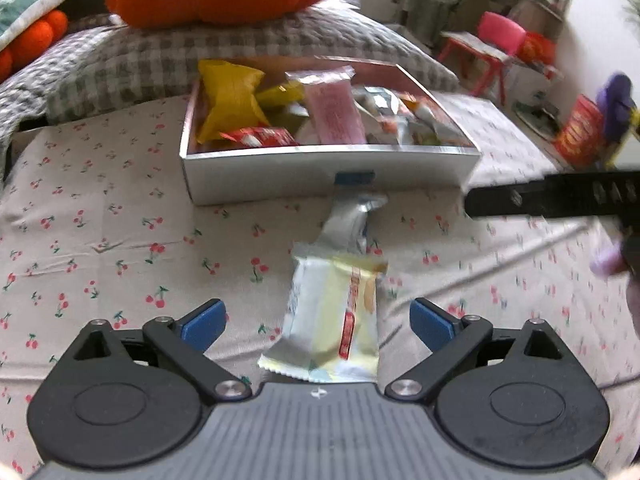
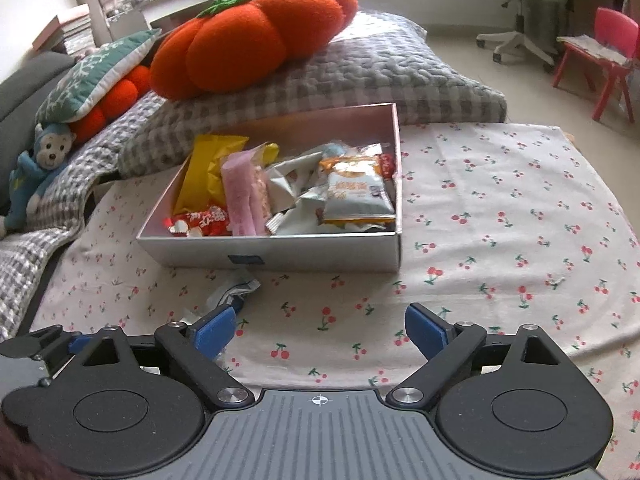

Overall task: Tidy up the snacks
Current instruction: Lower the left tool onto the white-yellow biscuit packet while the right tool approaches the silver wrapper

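A silver-white open box (image 1: 328,174) stands on the cherry-print bedsheet. It is packed with snacks: a yellow bag (image 1: 228,100), a pink wafer pack (image 1: 334,112), a red packet (image 1: 260,136) and several silver ones. In front of the box lie a pale yellow and white snack packet (image 1: 336,320) and, behind it, a silver packet (image 1: 352,220). My left gripper (image 1: 318,320) is open, and the pale packet lies between its blue pads without touching them. My right gripper (image 2: 320,328) is open over bare sheet to the right of the silver packet (image 2: 234,288), in front of the box (image 2: 320,256).
An orange pumpkin cushion (image 2: 248,40) rests on a grey checked quilt (image 2: 360,76) behind the box. A teal pillow (image 2: 92,76) and a monkey toy (image 2: 40,168) lie at the left. A red chair (image 2: 600,52) and office chair (image 2: 520,0) stand beyond the bed. The right gripper's black finger (image 1: 552,196) reaches in.
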`<state>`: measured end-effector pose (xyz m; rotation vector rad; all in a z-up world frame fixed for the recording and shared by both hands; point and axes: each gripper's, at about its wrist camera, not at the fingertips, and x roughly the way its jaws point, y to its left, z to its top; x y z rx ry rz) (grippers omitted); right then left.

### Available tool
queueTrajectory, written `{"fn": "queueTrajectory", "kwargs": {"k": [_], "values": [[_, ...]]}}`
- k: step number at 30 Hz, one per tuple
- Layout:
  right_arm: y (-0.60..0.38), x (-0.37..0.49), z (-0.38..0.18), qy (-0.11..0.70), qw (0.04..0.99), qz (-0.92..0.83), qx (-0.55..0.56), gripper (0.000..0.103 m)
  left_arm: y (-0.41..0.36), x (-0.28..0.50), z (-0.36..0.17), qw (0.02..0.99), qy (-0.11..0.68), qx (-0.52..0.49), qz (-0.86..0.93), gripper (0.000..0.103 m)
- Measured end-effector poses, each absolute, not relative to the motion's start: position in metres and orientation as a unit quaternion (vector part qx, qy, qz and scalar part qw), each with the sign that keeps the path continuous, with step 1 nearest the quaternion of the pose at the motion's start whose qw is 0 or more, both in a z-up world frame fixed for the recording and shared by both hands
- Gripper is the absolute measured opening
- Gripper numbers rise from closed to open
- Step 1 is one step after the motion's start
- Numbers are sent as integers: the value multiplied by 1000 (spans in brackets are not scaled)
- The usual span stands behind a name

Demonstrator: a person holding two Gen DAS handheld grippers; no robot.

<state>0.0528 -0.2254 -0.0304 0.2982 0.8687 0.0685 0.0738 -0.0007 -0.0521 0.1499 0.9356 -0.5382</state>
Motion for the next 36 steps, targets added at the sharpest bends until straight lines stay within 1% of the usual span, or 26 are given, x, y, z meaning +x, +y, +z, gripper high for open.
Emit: {"fn": "queueTrajectory", "kwargs": {"k": [2, 3, 5, 12, 13, 15, 16, 17, 18, 25, 31, 35, 36], "values": [[-220, 56, -35, 422, 895, 37, 140, 94, -3, 71, -57, 851, 443, 92, -266, 89], [-218, 57, -36, 423, 895, 39, 139, 94, -4, 70, -58, 851, 439, 101, -269, 89], [-214, 59, -38, 422, 895, 43, 138, 94, -5, 69, -61, 851, 435, 112, -271, 83], [-207, 60, -44, 411, 900, 34, 141, 94, -3, 71, -62, 854, 432, 98, -273, 76], [-205, 61, -45, 412, 900, 33, 140, 94, -3, 71, -62, 855, 431, 95, -271, 73], [-202, 63, -46, 411, 901, 33, 138, 94, -4, 71, -62, 857, 429, 97, -269, 64], [-200, 63, -47, 409, 901, 34, 136, 94, -4, 71, -61, 857, 428, 99, -269, 56], [-198, 64, -47, 408, 902, 35, 134, 94, -3, 71, -60, 857, 429, 98, -270, 52], [-196, 65, -47, 407, 903, 37, 132, 94, -2, 72, -59, 856, 431, 93, -270, 50], [-183, 71, -50, 398, 907, 41, 131, 94, 18, 75, -57, 863, 439, 69, -242, 48], [-170, 79, -55, 390, 910, 48, 136, 94, 33, 78, -54, 871, 436, 54, -219, 48], [-157, 84, -60, 387, 913, 52, 116, 91, 35, 76, -56, 872, 435, 61, -218, 49], [-154, 85, -61, 385, 914, 55, 113, 89, 34, 76, -56, 872, 433, 66, -217, 50]]}}
